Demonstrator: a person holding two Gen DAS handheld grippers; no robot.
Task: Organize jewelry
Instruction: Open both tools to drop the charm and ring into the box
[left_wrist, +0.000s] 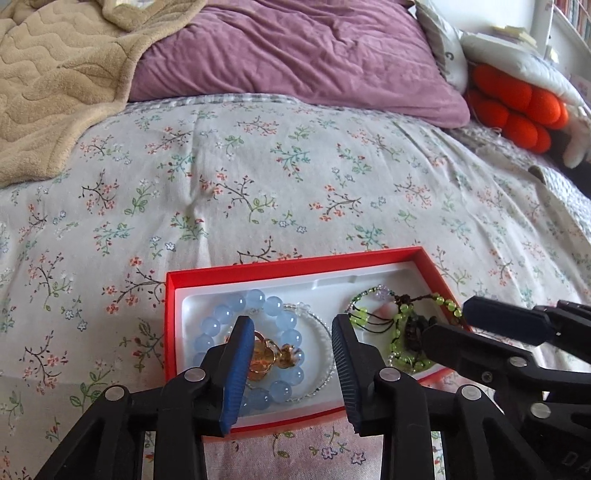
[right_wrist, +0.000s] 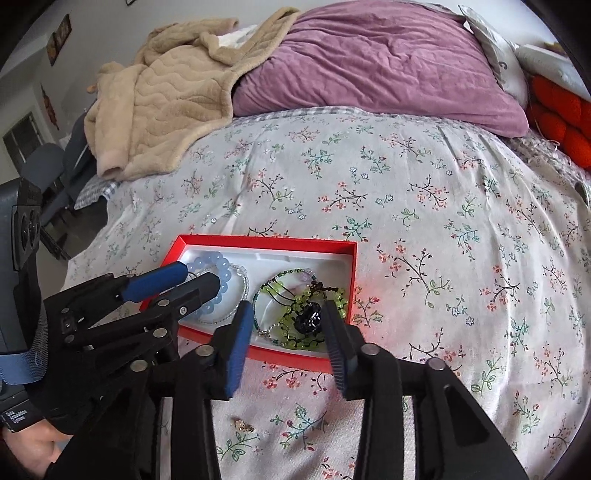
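A red box (left_wrist: 295, 264) with a white insert lies on the flowered bed; it also shows in the right wrist view (right_wrist: 266, 242). Its left side holds a blue bead bracelet (left_wrist: 275, 308), an amber ring piece (left_wrist: 264, 356) and a clear bead strand (left_wrist: 321, 325). Its right side holds green bead jewelry (left_wrist: 397, 332) with a dark pendant (right_wrist: 310, 319). My left gripper (left_wrist: 291, 328) is open just above the blue bracelet (right_wrist: 221, 264). My right gripper (right_wrist: 286, 312) is open over the green jewelry (right_wrist: 291, 314). A small gold piece (right_wrist: 243, 426) lies on the sheet in front of the box.
A purple pillow (left_wrist: 295, 55) and a beige fleece blanket (left_wrist: 55, 81) lie at the head of the bed. An orange plush (left_wrist: 517, 107) sits at the far right. The bed's left edge (right_wrist: 85, 229) drops to the floor.
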